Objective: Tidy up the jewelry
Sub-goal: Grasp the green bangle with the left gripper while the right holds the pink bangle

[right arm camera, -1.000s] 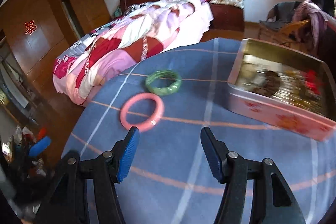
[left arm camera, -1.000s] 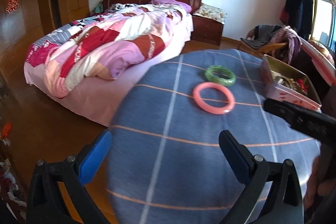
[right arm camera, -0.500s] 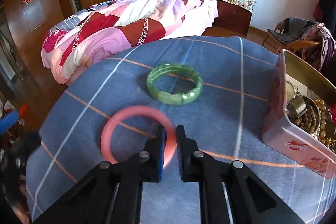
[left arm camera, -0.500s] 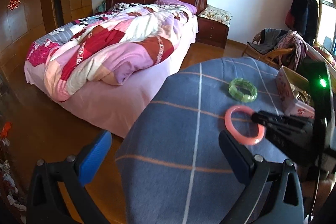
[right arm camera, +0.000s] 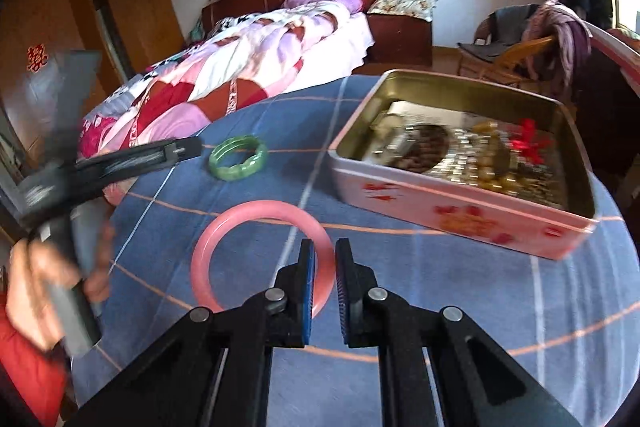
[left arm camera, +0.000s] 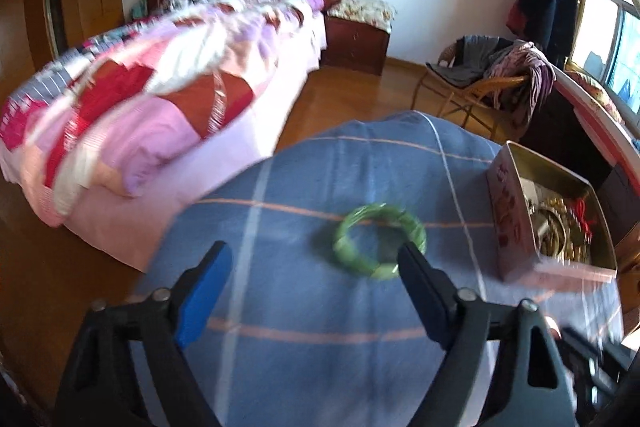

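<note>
- Right gripper (right arm camera: 323, 259): jaws clenched on the rim of the pink bangle (right arm camera: 256, 251); the ring's near-right arc sits pinched between the two pads, the rest of it sticks out to the left over the blue checked cloth (right arm camera: 460, 287). Cannot tell whether the bangle is off the cloth or still touching it.
- Left gripper (left arm camera: 316, 267): jaws released, gap has just been narrowing, nothing pressed between the pads. The green bangle (left arm camera: 380, 241) lies flat on the cloth just ahead; the right finger (left arm camera: 420, 287) overlaps its near-right edge in the picture, contact unclear. View is motion-blurred.
- From the right wrist view the left gripper shows at the left edge, its finger tip near the green bangle (right arm camera: 238, 157); a hand (right arm camera: 48, 275) holds its handle, a red sleeve (right arm camera: 24, 367) below.
- Pink tin box (right arm camera: 460, 203) stands open on the cloth to the right of both bangles, apart from them, holding gold-coloured beads and a red ornament.
- Background: bed with patchwork quilt (right arm camera: 248, 75), wicker chair piled with clothes (left arm camera: 492, 75).
</note>
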